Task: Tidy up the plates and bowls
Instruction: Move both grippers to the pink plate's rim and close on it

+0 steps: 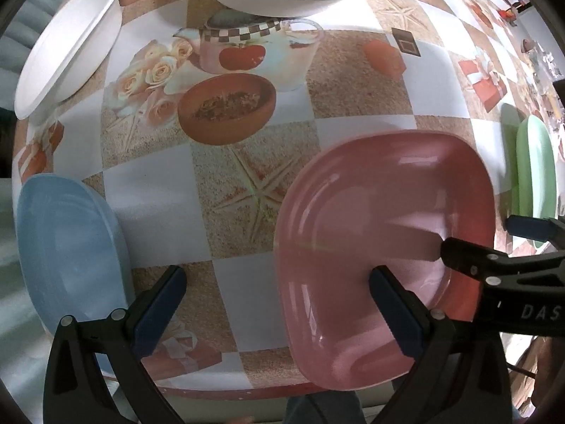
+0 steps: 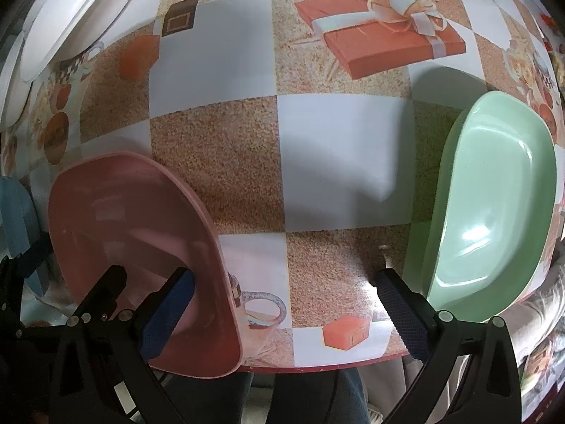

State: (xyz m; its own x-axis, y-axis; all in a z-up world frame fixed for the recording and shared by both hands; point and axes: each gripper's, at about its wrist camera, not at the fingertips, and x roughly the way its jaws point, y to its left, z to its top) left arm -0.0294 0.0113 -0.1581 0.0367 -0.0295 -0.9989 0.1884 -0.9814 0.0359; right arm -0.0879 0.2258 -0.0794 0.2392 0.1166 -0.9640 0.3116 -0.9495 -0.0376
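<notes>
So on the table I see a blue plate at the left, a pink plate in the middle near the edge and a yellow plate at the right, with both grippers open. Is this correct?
Almost. The plate at the right is green, not yellow; the right wrist view shows it clearly. The rest holds: the blue plate lies at the left, the pink plate sits near the table edge, and the left gripper and right gripper are both open.

A tabletop (image 2: 346,148) wears a checkered oilcloth printed with starfish, roses, a teapot and red gift boxes; its near edge is red-trimmed.
</notes>
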